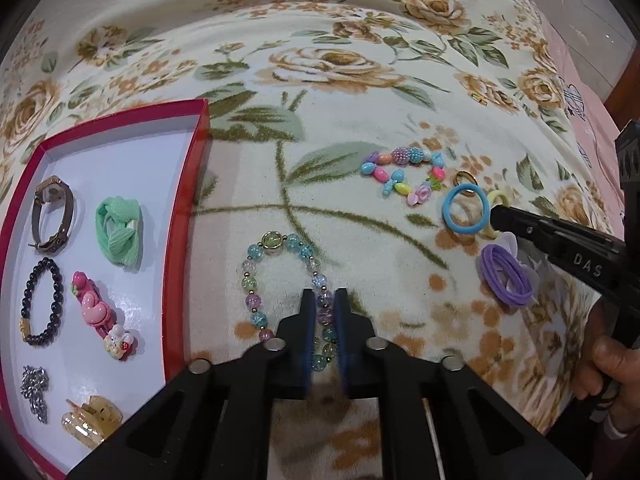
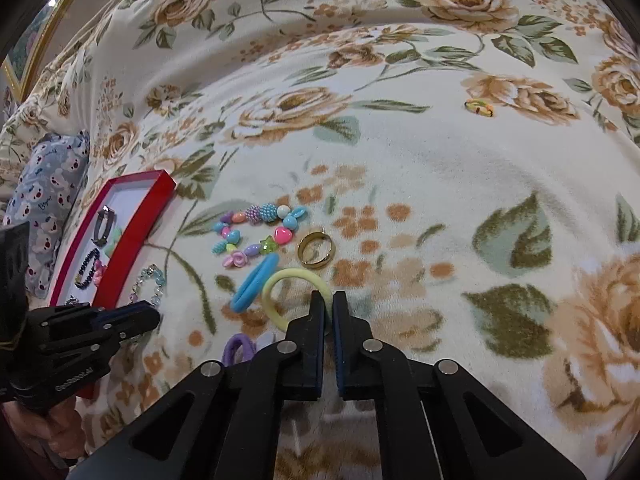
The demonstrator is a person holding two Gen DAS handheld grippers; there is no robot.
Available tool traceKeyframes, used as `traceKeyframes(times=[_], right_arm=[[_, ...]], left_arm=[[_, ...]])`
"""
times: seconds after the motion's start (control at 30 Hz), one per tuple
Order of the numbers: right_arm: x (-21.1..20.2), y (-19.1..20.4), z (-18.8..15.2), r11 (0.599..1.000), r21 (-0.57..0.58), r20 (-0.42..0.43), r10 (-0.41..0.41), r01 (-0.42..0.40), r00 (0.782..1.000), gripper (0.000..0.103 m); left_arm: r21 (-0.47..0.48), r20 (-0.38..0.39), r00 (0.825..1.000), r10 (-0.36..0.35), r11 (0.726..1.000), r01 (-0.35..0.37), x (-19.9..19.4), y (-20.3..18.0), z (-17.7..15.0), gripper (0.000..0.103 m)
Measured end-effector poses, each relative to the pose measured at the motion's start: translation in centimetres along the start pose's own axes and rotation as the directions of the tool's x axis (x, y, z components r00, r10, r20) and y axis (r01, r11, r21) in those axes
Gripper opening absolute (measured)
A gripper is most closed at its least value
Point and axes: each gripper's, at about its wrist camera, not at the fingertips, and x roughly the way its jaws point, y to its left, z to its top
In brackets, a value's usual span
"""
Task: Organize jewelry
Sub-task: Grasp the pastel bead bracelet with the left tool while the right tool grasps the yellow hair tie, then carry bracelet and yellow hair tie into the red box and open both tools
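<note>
On the floral blanket lies a pastel glass-bead bracelet (image 1: 249, 282). My left gripper (image 1: 325, 298) is shut on its right side, with beads pinched between the blue pads. In the right wrist view my right gripper (image 2: 329, 300) is shut on the rim of a yellow hair tie (image 2: 276, 280), which lies flat beside a blue hair tie (image 2: 254, 284). The red box (image 1: 176, 216) at the left holds a watch (image 1: 52, 208), a green scrunchie (image 1: 118, 230), a dark bead bracelet (image 1: 42, 304), a pink clip (image 1: 94, 308) and other pieces.
Loose on the blanket are a colourful plastic-bead bracelet (image 1: 404, 176), a gold ring (image 2: 316, 250) and a purple hair tie (image 1: 506, 276). A small yellow-green piece (image 2: 479, 107) lies far back right. A person's hand (image 1: 612, 364) grips the right tool.
</note>
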Motion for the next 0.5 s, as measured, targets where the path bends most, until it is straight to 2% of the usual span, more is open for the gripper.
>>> traceKeyframes(times=[0.23, 0.5], right_arm=[[-2.5, 0.1, 0.1, 0.999, 0.020, 0.060, 0.026, -0.027, 0.998, 0.003], [-5.1, 1.4, 0.5, 0.997, 0.013, 0.118, 0.068, -0.070, 0.991, 0.003]], left_arm=[[-0.050, 0.048, 0.998, -0.051, 0.997, 0.053, -1.6, 1.5, -0.2, 0.007], [-0.056, 0.140, 0.988, -0.067, 0.996, 0.075, -6.2, 2.2, -0.8, 0.006]])
